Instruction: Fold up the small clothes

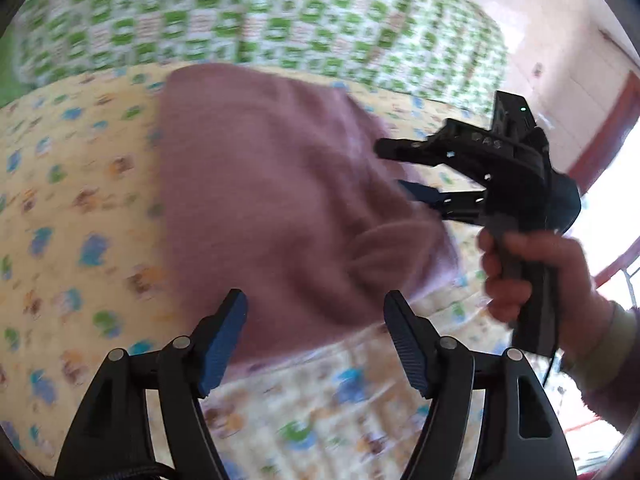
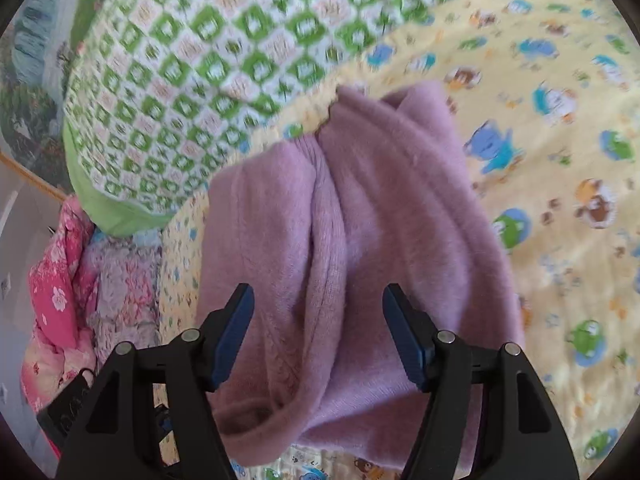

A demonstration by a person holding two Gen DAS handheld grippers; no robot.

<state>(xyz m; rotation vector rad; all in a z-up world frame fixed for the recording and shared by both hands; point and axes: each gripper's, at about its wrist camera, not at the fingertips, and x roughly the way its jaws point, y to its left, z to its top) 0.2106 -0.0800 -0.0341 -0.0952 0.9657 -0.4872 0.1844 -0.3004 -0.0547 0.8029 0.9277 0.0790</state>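
A fuzzy mauve knitted garment lies folded on a yellow cartoon-print bed sheet. My left gripper hovers open over the garment's near edge, with nothing pressed between its blue pads. In the left wrist view my right gripper reaches in from the right, held by a hand, its fingers apart at the garment's right side. In the right wrist view the garment shows thick rolled folds, and the right gripper stands open just above it without holding cloth.
A green-and-white patterned quilt is bunched at the far side of the bed. Pink floral bedding is piled off the bed's left edge. The yellow sheet spreads out to the right of the garment.
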